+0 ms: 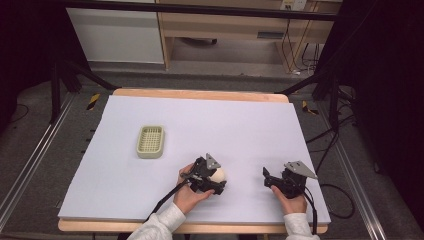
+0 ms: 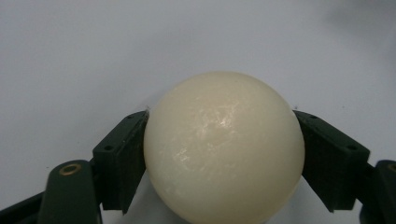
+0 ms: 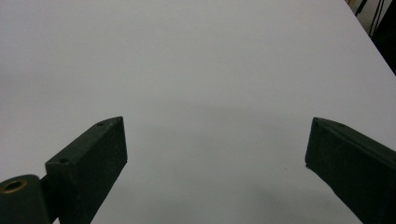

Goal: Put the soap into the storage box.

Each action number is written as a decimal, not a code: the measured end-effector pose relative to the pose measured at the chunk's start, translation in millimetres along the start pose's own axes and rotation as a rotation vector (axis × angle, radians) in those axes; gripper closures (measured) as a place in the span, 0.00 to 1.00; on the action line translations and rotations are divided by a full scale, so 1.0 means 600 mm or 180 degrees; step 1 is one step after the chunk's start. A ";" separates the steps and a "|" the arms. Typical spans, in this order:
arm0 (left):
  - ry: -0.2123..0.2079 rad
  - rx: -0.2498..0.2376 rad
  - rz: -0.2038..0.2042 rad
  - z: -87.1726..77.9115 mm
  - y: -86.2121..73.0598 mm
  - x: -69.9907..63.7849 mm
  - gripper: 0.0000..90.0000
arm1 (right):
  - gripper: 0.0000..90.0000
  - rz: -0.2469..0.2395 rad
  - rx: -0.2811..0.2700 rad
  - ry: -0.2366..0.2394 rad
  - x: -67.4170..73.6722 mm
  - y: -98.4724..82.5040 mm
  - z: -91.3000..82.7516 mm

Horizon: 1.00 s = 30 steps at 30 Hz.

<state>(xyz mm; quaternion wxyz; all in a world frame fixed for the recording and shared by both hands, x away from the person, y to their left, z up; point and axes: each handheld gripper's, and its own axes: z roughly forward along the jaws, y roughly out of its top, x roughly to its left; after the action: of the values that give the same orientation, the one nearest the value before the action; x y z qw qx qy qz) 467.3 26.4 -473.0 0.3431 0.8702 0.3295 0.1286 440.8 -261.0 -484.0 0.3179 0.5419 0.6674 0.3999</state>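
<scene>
Two jaws of the left gripper (image 2: pixel 224 149) clamp a cream ball (image 2: pixel 224 147), one pad on each side at about its widest part. In the high view the ball (image 1: pixel 218 175) sits near the table's (image 1: pixel 250 125) front edge, a little left of centre, and the left gripper (image 1: pixel 212 181) comes at it from about 7 o'clock. Whether the ball rests on the white sheet or is just lifted off it I cannot tell; the view along the jaws is too close.

The likely goal is the green basket (image 1: pixel 151 141), which lies at roughly 10 o'clock from the ball, well apart from it. A smooth, glossy sphere may squirt out of flat pads, so the grip should stay on the equator and stay level. Lift straight up first, then carry slowly toward 10 o'clock without tilting the hand. Lower into the basket before opening, or the ball may roll off.

The right gripper (image 1: pixel 272 179) rests at 3 o'clock from the ball, jaws wide apart on nothing, clear of that path.
</scene>
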 end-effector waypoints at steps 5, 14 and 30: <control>0.0002 0.0001 -0.0030 0.002 -0.001 0.000 0.26 | 0.07 -0.0005 0.0010 0.0000 0.000 0.000 0.000; 0.0035 -0.0006 -0.0035 0.003 0.000 -0.002 0.27 | 0.07 -0.0022 0.0029 0.0004 0.001 0.000 0.001; -0.0023 -0.0007 -0.0064 -0.016 0.000 0.000 0.27 | 0.07 -0.0019 0.0031 0.0014 0.000 0.000 0.001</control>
<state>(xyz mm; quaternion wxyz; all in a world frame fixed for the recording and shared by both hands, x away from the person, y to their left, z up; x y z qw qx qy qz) 462.9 31.2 -466.2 0.3466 0.8669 0.3368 0.1224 441.3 -260.8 -484.2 0.3149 0.5405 0.6716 0.3969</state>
